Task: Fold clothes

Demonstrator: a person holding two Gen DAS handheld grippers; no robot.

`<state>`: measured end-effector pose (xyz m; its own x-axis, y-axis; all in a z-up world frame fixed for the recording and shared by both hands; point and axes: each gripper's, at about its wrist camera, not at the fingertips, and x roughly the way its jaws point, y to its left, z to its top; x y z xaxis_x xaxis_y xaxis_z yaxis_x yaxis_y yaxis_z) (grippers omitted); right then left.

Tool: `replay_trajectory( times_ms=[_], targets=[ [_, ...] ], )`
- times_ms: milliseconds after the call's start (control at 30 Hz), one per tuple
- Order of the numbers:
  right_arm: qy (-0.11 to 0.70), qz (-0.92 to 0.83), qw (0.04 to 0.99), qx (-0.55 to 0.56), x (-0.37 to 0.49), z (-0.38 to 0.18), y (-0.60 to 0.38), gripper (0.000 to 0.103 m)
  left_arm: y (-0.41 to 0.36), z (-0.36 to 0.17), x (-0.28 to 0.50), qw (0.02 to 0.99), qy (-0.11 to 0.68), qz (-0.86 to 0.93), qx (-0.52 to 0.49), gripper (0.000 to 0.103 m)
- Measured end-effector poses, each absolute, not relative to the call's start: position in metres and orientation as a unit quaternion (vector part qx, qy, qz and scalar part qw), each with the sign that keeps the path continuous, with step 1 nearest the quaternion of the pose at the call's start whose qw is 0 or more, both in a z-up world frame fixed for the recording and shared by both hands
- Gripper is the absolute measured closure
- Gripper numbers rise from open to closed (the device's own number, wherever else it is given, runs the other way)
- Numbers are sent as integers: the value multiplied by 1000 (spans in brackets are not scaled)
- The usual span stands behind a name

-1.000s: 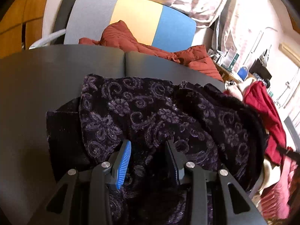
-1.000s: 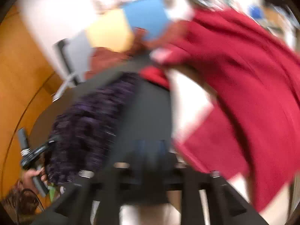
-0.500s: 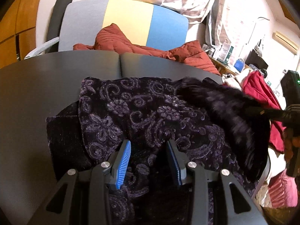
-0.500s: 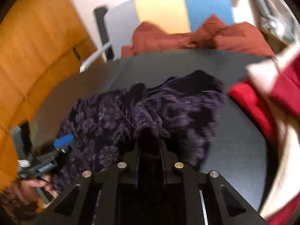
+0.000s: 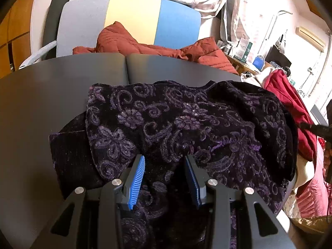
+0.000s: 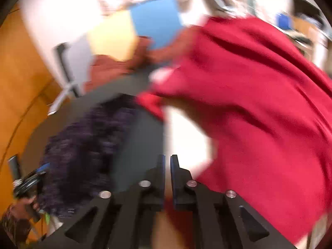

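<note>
Left wrist view: black garment point(image 5: 186, 124) with purple floral swirls lies bunched on the dark table point(image 5: 41, 103); left gripper point(image 5: 165, 161) jaws spread above it.
Right wrist view: blurred; right gripper point(image 6: 167, 161) jaws nearly together, pinching nothing; garment left, red cloth point(image 6: 259, 103) right.

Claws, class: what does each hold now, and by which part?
Nothing. The left claw is open over the purple garment; the right claw is shut on nothing.

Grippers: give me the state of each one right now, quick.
Left gripper: open, fingers spread over the purple floral garment, gripping nothing.
Right gripper: fingers nearly together with nothing seen between them; the view is blurred.
</note>
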<state>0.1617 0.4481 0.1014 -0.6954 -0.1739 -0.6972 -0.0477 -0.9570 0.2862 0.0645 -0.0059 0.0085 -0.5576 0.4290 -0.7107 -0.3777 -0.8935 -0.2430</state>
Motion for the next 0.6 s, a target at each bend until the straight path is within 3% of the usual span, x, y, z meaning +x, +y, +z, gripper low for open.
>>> replay_trajectory(
  times_ms=[67,167,233,267,300,400,600],
  targets=[
    [-132,-913,69,379,136,106,423,43,-5,9,64,226,-31,882,-413,62],
    [-120,-908,108,386,96,103,387,44,-4,8,65,226,-27,882,-413,62],
    [-107,-894,116,418,70,90,370,49,-4,8,65,227,-22,882,-413,62],
    [-103,-885,115,439,58,80,365,68,-4,8,65,227,-19,882,-413,62],
    [-112,-882,117,443,56,77,367,98,-4,8,65,228,-14,882,-413,62],
    [-144,-882,116,434,62,78,384,97,-6,9,65,231,5,881,-413,62],
    [-172,-880,-11,444,126,71,468,99,-12,11,62,240,47,878,-412,62]
  ],
)
